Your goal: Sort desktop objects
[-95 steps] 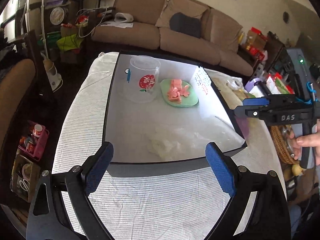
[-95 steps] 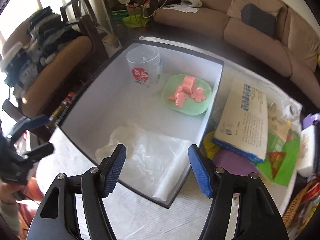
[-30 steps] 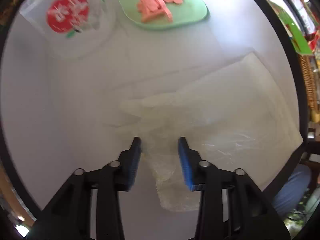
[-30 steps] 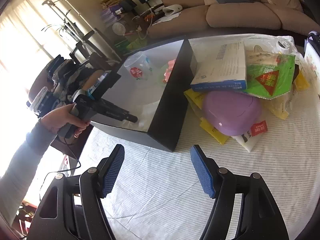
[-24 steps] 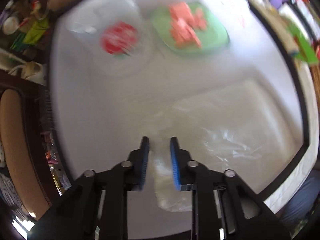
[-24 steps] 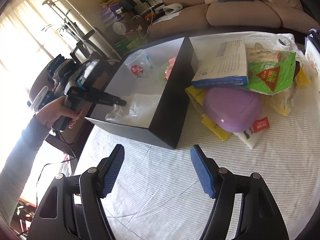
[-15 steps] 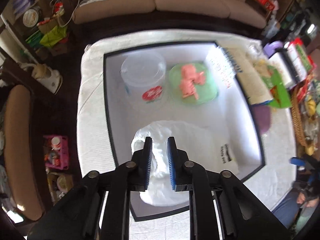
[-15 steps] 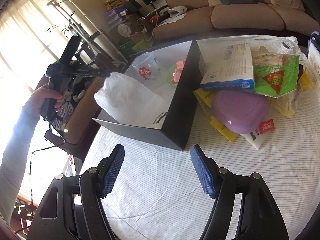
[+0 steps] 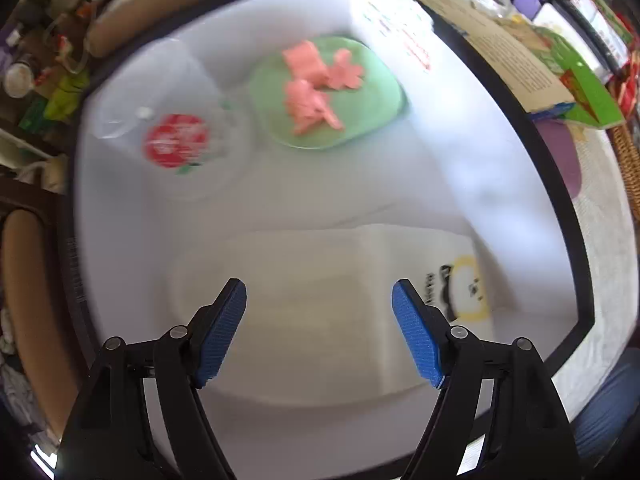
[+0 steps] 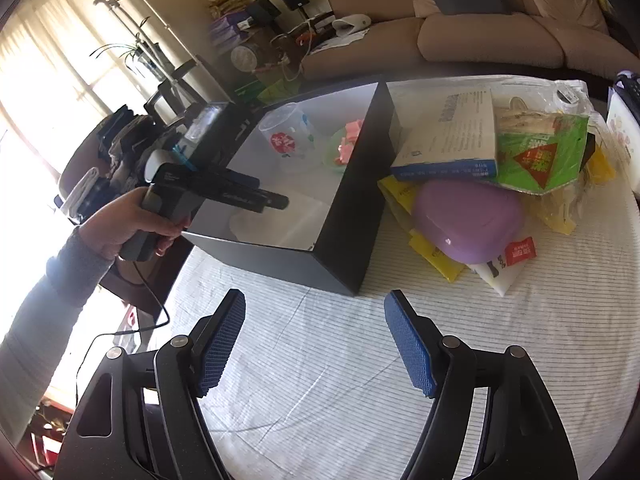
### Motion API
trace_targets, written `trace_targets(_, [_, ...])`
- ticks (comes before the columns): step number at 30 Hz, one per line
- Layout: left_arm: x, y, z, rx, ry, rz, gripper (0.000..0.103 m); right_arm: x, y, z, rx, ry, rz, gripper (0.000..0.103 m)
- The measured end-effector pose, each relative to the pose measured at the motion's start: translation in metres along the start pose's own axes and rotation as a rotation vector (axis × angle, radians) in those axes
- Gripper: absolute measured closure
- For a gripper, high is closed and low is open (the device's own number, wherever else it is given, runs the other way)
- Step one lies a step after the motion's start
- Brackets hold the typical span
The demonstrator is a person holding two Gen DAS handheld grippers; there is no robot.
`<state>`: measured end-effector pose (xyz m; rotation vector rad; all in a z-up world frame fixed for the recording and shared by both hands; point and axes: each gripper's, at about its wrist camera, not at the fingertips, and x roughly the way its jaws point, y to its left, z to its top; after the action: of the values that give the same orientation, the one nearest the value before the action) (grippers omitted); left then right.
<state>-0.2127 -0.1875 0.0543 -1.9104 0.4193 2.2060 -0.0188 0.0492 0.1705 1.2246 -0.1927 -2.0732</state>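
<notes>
My left gripper (image 9: pixel 319 314) is open and empty, hovering over a flat clear plastic bag (image 9: pixel 320 304) on the white floor of the black-walled box (image 9: pixel 560 208). Further in stand a clear cup with a red label (image 9: pixel 176 144) and a green plate (image 9: pixel 380 100) holding pink pieces (image 9: pixel 312 92). My right gripper (image 10: pixel 314 342) is open and empty above the striped tablecloth, in front of the box (image 10: pixel 352 216). In the right wrist view the left gripper (image 10: pixel 224 192) reaches over the box's near-left corner.
To the right of the box lies a pile: a book (image 10: pixel 452 136), a green packet (image 10: pixel 540 156), a purple lid (image 10: pixel 468 216), yellow packets (image 10: pixel 436 256). A wicker basket (image 9: pixel 628 168) sits at the table's right edge. A sofa (image 10: pixel 480 36) stands behind.
My left gripper lowered from high above the box with the bag pinched, then opened; the bag now lies flat on the box floor. The right gripper has hardly moved.
</notes>
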Motion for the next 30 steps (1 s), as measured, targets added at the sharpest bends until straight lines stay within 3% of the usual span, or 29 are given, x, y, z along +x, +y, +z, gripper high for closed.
trace_targets(3, [0.051, -0.017, 0.005, 0.094, 0.175, 0.209, 0.029, 0.002, -0.001, -0.002, -0.003, 0.011, 0.001, 0.028])
trace_targets(4, [0.058, -0.019, 0.006, 0.106, 0.229, 0.218, 0.029, 0.002, -0.001, -0.002, -0.006, 0.014, -0.001, 0.028])
trace_targets(8, [0.038, -0.026, 0.013, 0.144, 0.221, 0.263, 0.03, -0.002, -0.004, -0.001, -0.013, 0.005, -0.007, 0.028])
trace_targets(13, [-0.027, -0.011, 0.001, 0.006, 0.023, 0.125, 0.029, -0.013, -0.018, 0.001, 0.016, -0.041, -0.018, 0.026])
trace_targets(15, [-0.055, -0.008, -0.013, -0.043, -0.074, 0.056, 0.022, -0.017, -0.031, 0.001, 0.049, -0.056, -0.036, 0.025])
trace_targets(22, [-0.134, -0.043, -0.083, -0.116, -0.41, -0.137, 0.012, -0.036, -0.075, -0.013, 0.141, -0.089, -0.09, 0.021])
trace_targets(25, [-0.151, -0.066, -0.113, -0.127, -0.494, -0.224, 0.011, -0.041, -0.095, -0.022, 0.167, -0.11, -0.115, 0.021])
trace_targets(30, [-0.138, -0.122, -0.143, -0.133, -0.567, -0.306, 0.01, -0.029, -0.115, -0.035, 0.099, -0.113, -0.219, 0.021])
